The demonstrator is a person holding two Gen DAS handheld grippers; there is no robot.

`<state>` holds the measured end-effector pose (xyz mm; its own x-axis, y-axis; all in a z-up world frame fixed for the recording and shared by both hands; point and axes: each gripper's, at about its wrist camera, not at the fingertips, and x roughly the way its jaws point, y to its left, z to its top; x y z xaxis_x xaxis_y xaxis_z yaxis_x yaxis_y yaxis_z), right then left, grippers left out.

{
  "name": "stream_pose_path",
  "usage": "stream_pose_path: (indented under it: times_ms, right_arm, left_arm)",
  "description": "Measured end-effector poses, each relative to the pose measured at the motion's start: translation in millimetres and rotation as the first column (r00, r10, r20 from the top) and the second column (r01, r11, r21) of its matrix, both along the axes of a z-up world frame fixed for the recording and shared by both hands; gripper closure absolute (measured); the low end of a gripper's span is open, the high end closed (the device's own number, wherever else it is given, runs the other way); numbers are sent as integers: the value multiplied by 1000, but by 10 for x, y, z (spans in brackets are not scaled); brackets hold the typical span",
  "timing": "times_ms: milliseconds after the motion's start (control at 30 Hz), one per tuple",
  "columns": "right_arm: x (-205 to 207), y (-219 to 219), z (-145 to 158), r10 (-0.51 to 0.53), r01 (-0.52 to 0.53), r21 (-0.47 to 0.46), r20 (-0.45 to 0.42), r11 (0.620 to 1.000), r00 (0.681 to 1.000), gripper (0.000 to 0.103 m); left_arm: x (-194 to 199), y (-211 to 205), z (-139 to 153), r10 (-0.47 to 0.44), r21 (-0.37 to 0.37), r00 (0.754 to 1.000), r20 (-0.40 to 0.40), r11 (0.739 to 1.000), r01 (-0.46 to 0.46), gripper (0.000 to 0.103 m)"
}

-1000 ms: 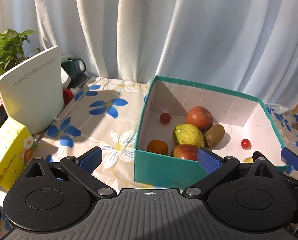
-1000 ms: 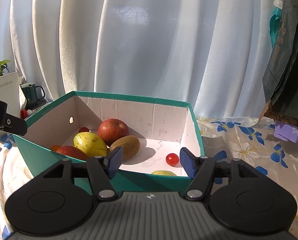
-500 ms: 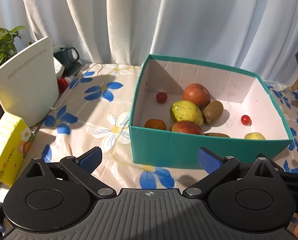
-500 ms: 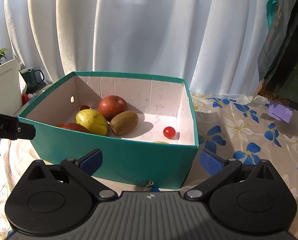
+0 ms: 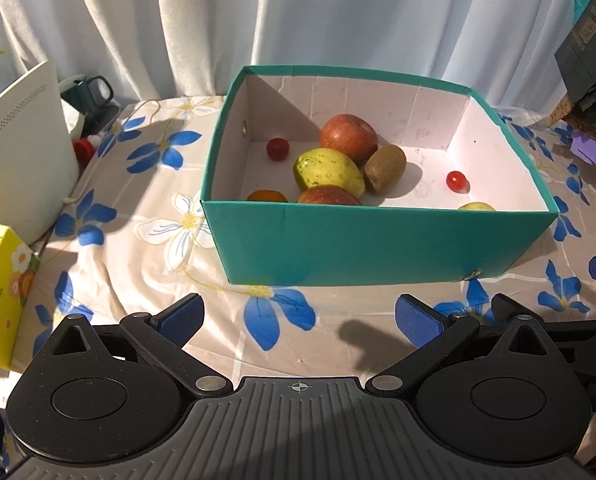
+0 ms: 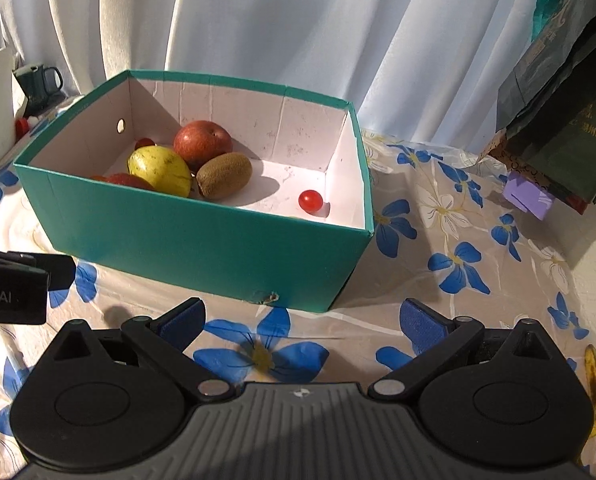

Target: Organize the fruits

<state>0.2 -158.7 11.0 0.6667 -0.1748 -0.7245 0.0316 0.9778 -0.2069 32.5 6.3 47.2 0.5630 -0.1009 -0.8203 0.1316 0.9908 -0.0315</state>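
Observation:
A teal box (image 5: 377, 240) (image 6: 202, 240) stands on the flowered tablecloth. In it lie a red apple (image 5: 348, 133) (image 6: 202, 139), a yellow-green mango (image 5: 327, 171) (image 6: 158, 170), a kiwi (image 5: 385, 168) (image 6: 224, 175), a second reddish fruit (image 5: 327, 195), an orange fruit (image 5: 266, 196), two cherry tomatoes (image 5: 457, 181) (image 5: 278, 149) and a yellowish fruit (image 5: 475, 206) at the near wall. My left gripper (image 5: 298, 318) is open and empty, in front of the box. My right gripper (image 6: 301, 318) is open and empty, also in front of it.
A white device (image 5: 22, 152), a dark green mug (image 5: 92, 94) and a yellow carton (image 5: 0, 292) stand at the left. A dark bag (image 6: 557, 120) and a purple block (image 6: 529, 196) are at the right. A banana (image 6: 595, 388) lies at the right edge.
Both grippers have drawn back from over the box to the cloth in front of it. The right gripper's jaws have opened wider. The fruits have not moved.

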Motion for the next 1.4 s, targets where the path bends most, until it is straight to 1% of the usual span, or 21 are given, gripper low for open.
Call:
stream_pose_path:
  times_ms: [100,167,233,300,367,500,567,667,767,867,933,1033,1167,1267,1400]
  right_arm:
    - [39,19,-3,9,-9,1,-61,1000,998,0]
    - [81,2,0,13,-8,42,-101,999,995,0]
    - [135,-13,-1,16,-4,87,-145,996,989,0]
    - [187,-30,-7,11,11,116,-187,993,982,0]
    - [245,-51,-24,1,31,136,-224,990,975,0]
    - [340,-55,-49,-16,55,133,-283,990,959,0]
    - [376,-57,-69,-35,71,111,-300,991,953,0]
    - [459,-136,-104,-82,120,98,-321,988,943,0]
    - [511,-198,-116,-89,136,121,-334,983,938,0]
    - [560,-191,-129,-98,140,104,-338,985,936,0]
    - [609,-193,-151,-109,150,93,-348,984,931,0]
    - [668,-212,-196,-121,169,101,-368,981,922,0]
    - [732,-241,-245,-132,191,114,-393,975,910,0]
    - [765,-246,-256,-132,194,118,-399,974,907,0]
    - [807,-238,-270,-128,187,111,-403,976,906,0]
  left_arm:
    - [29,-117,60,-55,52,998,-5,997,55,0]
    - [68,-183,95,-86,56,996,-28,995,88,0]
    - [130,-205,107,-92,51,994,-63,994,95,0]
    - [200,-202,94,-79,47,992,-102,995,84,0]
    - [260,-206,74,-54,61,988,-145,996,64,0]
    - [321,-176,58,11,97,980,-197,995,8,0]
    - [356,-152,43,43,128,974,-223,992,-14,0]
    - [393,-130,25,71,175,972,-223,984,-32,0]
    - [471,-130,-30,73,172,963,-260,985,-29,0]
    - [548,-150,-117,78,163,945,-316,986,-27,0]
    - [596,-165,-164,92,176,937,-337,984,-33,0]
    - [658,-198,-212,113,210,934,-339,977,-42,0]
    - [727,-251,-270,113,245,931,-346,969,-27,0]
    - [764,-298,-321,97,245,927,-362,969,-6,0]
    - [794,-345,-346,81,257,929,-361,966,15,0]
